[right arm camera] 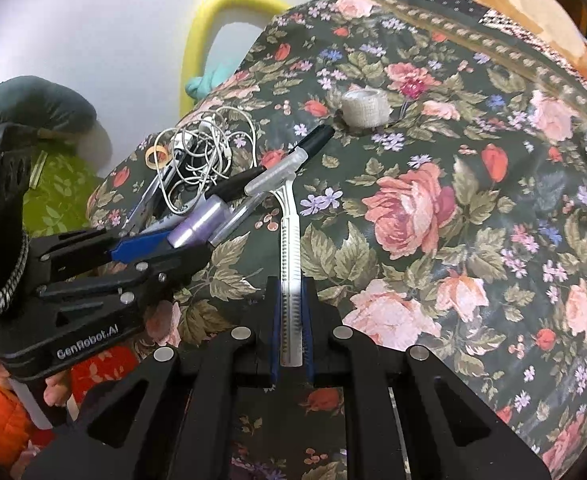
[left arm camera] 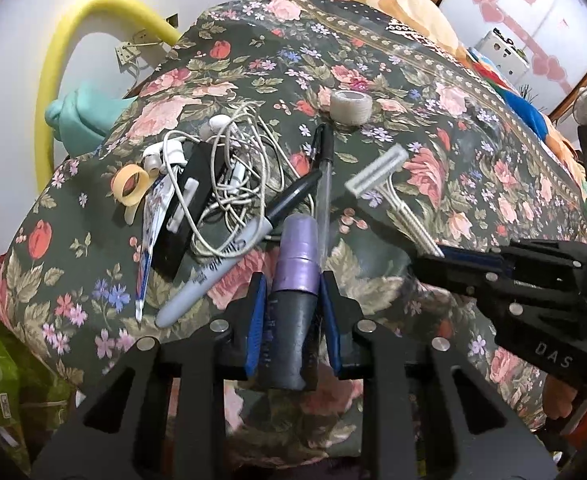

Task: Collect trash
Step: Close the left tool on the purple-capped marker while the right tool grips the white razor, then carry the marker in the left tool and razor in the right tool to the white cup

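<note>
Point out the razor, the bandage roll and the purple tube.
razor [right arm camera: 289, 248], right wrist view, on its handle.
bandage roll [left arm camera: 350, 107], left wrist view, on its side.
purple tube [left arm camera: 298, 256], left wrist view, on its purple cap.

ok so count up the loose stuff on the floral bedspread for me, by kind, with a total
Pens and markers: 3, the grey marker, the clear pen, the striped pen
Razors: 1, the white razor
Tubes: 1, the purple tube
Tape and bandage rolls: 2, the yellow tape ring, the bandage roll
Cable tangles: 1, the white earphones
Black boxes: 1, the black box
Total: 9
</note>
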A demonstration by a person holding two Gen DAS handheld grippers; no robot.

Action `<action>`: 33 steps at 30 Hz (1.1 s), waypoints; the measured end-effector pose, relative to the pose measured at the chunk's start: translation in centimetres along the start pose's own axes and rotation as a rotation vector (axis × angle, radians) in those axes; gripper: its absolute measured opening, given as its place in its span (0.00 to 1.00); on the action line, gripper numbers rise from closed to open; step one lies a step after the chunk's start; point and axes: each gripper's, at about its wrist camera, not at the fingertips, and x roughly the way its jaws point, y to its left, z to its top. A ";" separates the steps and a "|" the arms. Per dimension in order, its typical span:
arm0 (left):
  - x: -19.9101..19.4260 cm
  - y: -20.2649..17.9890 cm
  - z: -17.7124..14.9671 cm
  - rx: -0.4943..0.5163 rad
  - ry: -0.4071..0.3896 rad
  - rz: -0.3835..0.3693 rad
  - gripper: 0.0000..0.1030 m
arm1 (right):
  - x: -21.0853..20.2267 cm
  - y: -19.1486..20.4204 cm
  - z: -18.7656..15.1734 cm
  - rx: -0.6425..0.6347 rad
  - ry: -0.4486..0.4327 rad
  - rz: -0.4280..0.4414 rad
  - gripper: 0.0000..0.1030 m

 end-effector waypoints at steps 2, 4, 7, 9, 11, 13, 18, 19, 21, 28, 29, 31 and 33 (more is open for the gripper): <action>-0.5 -0.2 -0.4 -0.003 -0.004 0.000 0.25 | -0.6 0.3 -0.1 0.003 -0.016 -0.006 0.08; -1.3 -0.5 -0.8 -0.004 -0.016 0.003 0.25 | -1.3 0.5 -0.1 0.004 -0.031 -0.010 0.08; -2.8 -0.8 -1.2 -0.007 -0.039 0.010 0.25 | -2.8 1.2 -0.1 0.000 -0.063 -0.011 0.08; -4.1 -1.0 -1.4 -0.009 -0.064 0.013 0.25 | -3.7 1.7 0.0 -0.005 -0.084 -0.011 0.08; -5.4 -1.1 -1.5 -0.012 -0.088 0.014 0.25 | -4.8 2.4 0.0 -0.010 -0.107 -0.008 0.08; -7.0 -1.2 -1.7 -0.015 -0.118 0.017 0.25 | -5.6 3.3 -0.1 -0.016 -0.126 -0.003 0.08; -11.0 -0.8 -2.8 -0.031 -0.188 0.046 0.25 | -7.9 6.2 -0.2 -0.045 -0.169 0.019 0.08; -11.6 -0.6 -3.0 -0.035 -0.198 0.052 0.25 | -8.3 6.9 -0.3 -0.055 -0.178 0.022 0.08; -13.0 -0.2 -3.6 -0.042 -0.220 0.066 0.25 | -9.3 8.4 -0.4 -0.075 -0.199 0.028 0.08; -18.2 2.8 -7.1 -0.119 -0.304 0.109 0.25 | -11.3 13.5 -1.5 -0.151 -0.244 0.060 0.08; -18.9 3.2 -7.6 -0.129 -0.314 0.115 0.25 | -11.4 14.2 -1.7 -0.162 -0.246 0.066 0.08; -20.1 4.1 -8.7 -0.146 -0.330 0.130 0.25 | -11.4 15.9 -2.2 -0.186 -0.245 0.077 0.08; -21.1 5.0 -10.0 -0.164 -0.344 0.148 0.25 | -11.4 17.5 -2.7 -0.208 -0.242 0.090 0.08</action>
